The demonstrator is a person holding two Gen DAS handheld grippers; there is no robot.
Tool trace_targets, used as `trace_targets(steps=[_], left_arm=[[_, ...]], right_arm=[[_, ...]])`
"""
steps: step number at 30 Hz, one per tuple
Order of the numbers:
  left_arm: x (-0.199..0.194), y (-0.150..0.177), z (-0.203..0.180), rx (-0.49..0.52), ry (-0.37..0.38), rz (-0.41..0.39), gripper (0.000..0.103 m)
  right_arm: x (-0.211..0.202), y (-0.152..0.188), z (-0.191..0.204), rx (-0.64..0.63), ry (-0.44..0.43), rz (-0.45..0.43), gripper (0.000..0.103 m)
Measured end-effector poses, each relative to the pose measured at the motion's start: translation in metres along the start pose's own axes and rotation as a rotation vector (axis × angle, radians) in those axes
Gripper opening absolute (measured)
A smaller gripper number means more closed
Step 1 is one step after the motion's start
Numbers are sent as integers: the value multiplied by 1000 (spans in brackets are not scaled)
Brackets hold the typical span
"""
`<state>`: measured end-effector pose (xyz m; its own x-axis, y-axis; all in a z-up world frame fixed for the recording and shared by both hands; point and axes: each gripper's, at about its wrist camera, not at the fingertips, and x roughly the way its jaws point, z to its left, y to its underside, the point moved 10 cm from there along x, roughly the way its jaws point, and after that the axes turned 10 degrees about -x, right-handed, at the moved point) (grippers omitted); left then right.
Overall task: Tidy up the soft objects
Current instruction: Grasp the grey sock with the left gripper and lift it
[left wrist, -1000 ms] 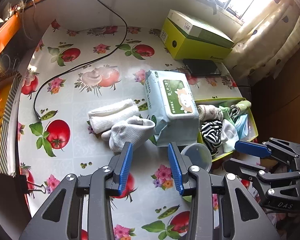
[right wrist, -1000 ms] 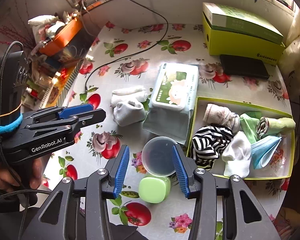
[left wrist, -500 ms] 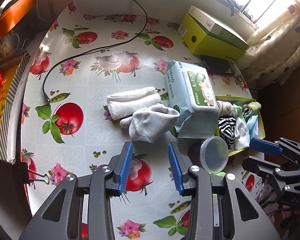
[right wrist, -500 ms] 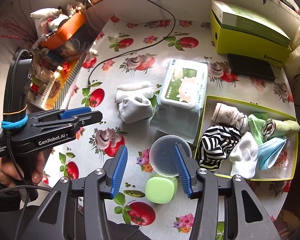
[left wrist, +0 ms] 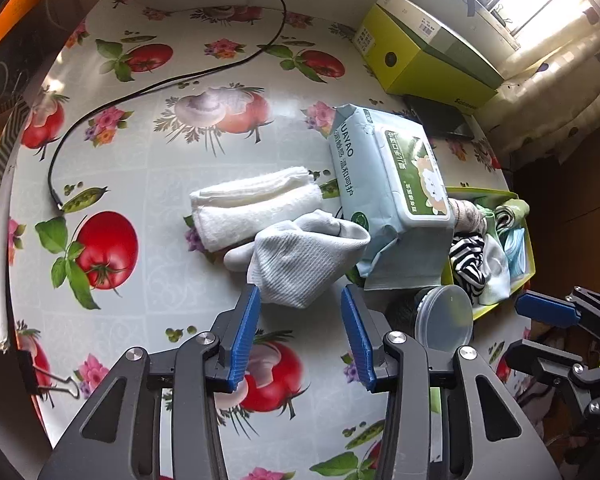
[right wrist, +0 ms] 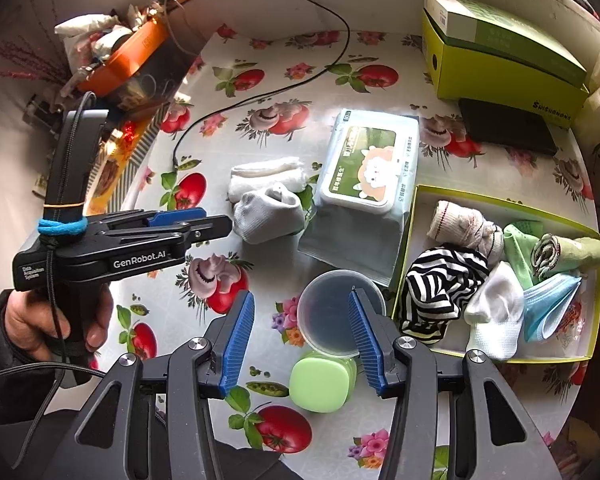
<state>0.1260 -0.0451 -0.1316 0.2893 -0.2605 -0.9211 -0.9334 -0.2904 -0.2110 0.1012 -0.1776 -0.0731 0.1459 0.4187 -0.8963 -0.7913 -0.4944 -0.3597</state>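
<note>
Fruit-printed oilcloth (left wrist: 148, 184) covers the table; mid-table, a crumpled grey ribbed sock (left wrist: 304, 260) is seen against a rolled white towel (left wrist: 256, 208). By the right edge, a yellow-green box (right wrist: 500, 204) holds a striped cloth (right wrist: 440, 284), socks and a mask. The left gripper (left wrist: 300, 300) is opening just short of the sock; the right gripper (right wrist: 300, 312) is held open, empty.

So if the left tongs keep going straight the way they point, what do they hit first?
Most likely the grey sock. The left tongs are opening, nothing between them yet, and the sock's near corner lies just ahead of the tips. It rests partly on the rolled white towel. Depth is hard to judge here.
</note>
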Motion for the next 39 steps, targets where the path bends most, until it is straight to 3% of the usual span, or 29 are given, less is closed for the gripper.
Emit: trace_targets(steps=[13, 24, 26, 31, 39], left_arm=[[54, -10, -19, 180, -59, 53, 50], [65, -4, -25, 242, -145, 40, 53], [66, -2, -25, 241, -161, 42, 49], [58, 1, -16, 191, -150, 41, 25], [36, 6, -6, 147, -140, 6, 17]], right_arm=[[7, -1, -13, 33, 4, 20, 49], [10, -6, -16, 37, 10, 20, 49], [9, -6, -16, 38, 10, 17, 49], [9, -6, -15, 36, 7, 17, 49], [12, -9, -7, 16, -6, 21, 49]])
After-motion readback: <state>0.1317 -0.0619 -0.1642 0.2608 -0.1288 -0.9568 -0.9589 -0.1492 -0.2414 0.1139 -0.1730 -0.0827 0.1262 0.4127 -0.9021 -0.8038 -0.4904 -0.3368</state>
